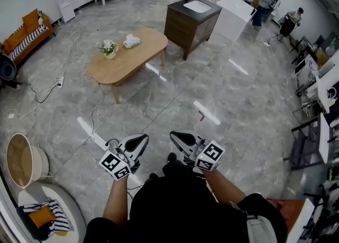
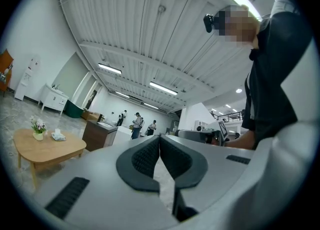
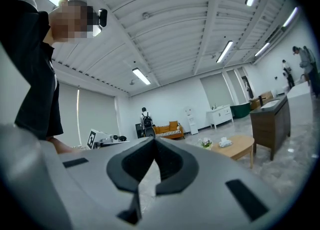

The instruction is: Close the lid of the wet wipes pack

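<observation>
The wet wipes pack (image 1: 131, 41) is a small white bundle lying on the oval wooden table (image 1: 127, 62) far ahead, beside a small flower pot (image 1: 109, 49). It is too distant to tell how its lid stands. Both grippers are held close to the person's body, well short of the table. My left gripper (image 1: 137, 142) is shut with nothing in it, its jaws meeting at the tip (image 2: 159, 138). My right gripper (image 1: 180, 138) is likewise shut and empty (image 3: 153, 139). The pack shows tiny in the left gripper view (image 2: 58, 136) and in the right gripper view (image 3: 225, 143).
Grey tiled floor lies between me and the table. A dark sink cabinet (image 1: 190, 18) stands right of the table. Cables (image 1: 58, 80) trail on the floor to the left. A round basket (image 1: 22, 160) sits at lower left, an orange sofa (image 1: 24, 34) far left. People (image 1: 265, 1) stand at the back right.
</observation>
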The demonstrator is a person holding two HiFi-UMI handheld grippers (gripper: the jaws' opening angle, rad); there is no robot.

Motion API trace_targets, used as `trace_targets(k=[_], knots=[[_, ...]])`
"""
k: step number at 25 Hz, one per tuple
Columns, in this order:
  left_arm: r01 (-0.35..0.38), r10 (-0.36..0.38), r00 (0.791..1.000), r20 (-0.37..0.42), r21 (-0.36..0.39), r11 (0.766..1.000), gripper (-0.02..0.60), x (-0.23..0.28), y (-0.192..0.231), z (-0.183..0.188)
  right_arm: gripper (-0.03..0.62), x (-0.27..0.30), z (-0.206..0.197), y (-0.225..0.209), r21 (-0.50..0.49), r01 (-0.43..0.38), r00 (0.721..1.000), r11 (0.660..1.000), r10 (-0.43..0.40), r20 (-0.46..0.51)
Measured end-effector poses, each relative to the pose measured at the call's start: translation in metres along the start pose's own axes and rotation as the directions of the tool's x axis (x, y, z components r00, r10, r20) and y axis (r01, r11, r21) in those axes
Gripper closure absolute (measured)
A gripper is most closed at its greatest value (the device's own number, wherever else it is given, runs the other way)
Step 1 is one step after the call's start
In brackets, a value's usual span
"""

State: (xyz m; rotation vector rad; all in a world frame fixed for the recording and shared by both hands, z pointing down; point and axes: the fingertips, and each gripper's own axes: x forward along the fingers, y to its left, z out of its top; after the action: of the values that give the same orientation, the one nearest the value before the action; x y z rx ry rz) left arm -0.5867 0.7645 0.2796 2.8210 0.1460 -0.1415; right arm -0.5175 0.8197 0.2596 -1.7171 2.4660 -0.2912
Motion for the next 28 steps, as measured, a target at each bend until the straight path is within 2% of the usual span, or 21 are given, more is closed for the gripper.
trace_targets(k=[10, 20, 28], knots=[[0.018, -0.018, 0.999, -0.042, 0.002, 1.0, 0.566, 0.048, 0.042, 0.006, 0.584, 0.02, 0.007, -0.063, 0.044, 0.016, 1.0, 0.999, -0.017, 0.025], [0.019, -0.017, 0.998, -0.063, 0.028, 0.999, 0.565, 0.153, 0.107, 0.038, 0.583, 0.041, 0.051, -0.176, 0.053, -0.013, 0.997, 0.999, 0.009, 0.076], [-0.011, 0.015, 0.998, -0.058, 0.054, 0.998, 0.565, 0.231, 0.149, 0.058, 0.585, 0.047, 0.08, -0.264, 0.049, -0.059, 0.995, 0.997, 0.054, 0.088]])
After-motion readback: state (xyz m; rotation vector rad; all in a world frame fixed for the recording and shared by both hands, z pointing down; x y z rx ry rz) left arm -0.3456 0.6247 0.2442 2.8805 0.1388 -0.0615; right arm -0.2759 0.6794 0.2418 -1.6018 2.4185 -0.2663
